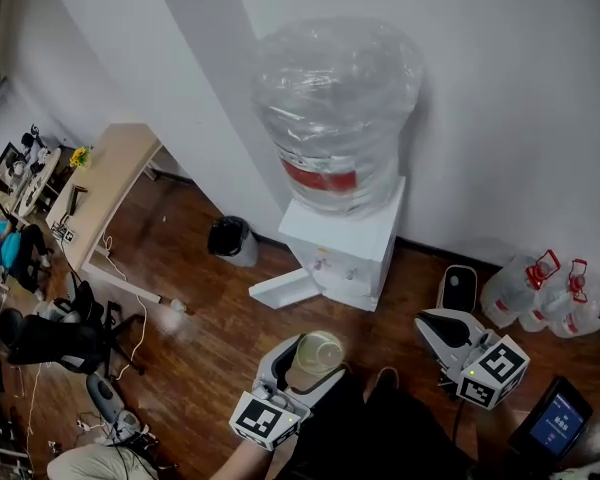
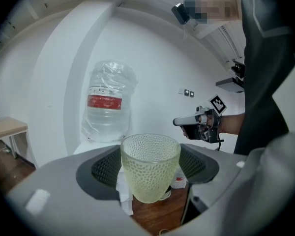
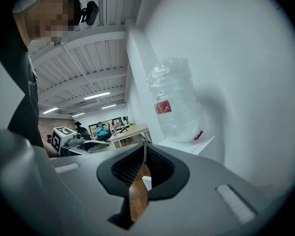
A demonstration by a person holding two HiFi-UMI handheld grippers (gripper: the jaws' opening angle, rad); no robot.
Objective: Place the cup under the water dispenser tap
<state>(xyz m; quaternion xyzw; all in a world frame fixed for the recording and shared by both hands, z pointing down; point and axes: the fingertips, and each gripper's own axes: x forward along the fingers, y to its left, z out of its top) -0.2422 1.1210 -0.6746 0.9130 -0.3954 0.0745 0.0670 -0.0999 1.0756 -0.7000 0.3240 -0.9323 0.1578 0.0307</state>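
A pale green dimpled glass cup (image 1: pixel 318 353) (image 2: pixel 150 166) stands upright between the jaws of my left gripper (image 1: pixel 305 358) (image 2: pixel 150 173), which is shut on its sides. The white water dispenser (image 1: pixel 345 238) with its plastic-wrapped bottle (image 1: pixel 335 118) (image 2: pixel 108 107) (image 3: pixel 174 102) stands against the wall ahead; its taps (image 1: pixel 323 262) are beyond the cup, with bare floor in between. My right gripper (image 1: pixel 432 321) (image 3: pixel 143 156) is off to the right, level with the left one. Its jaws are together, showing only a thin slit with nothing in it.
A black bin (image 1: pixel 230 238) stands left of the dispenser, with a white panel (image 1: pixel 280 288) on the floor at its foot. A wooden table (image 1: pixel 105 183) and chairs fill the left. Several water jugs (image 1: pixel 550 293) and a tablet (image 1: pixel 555 423) are at the right.
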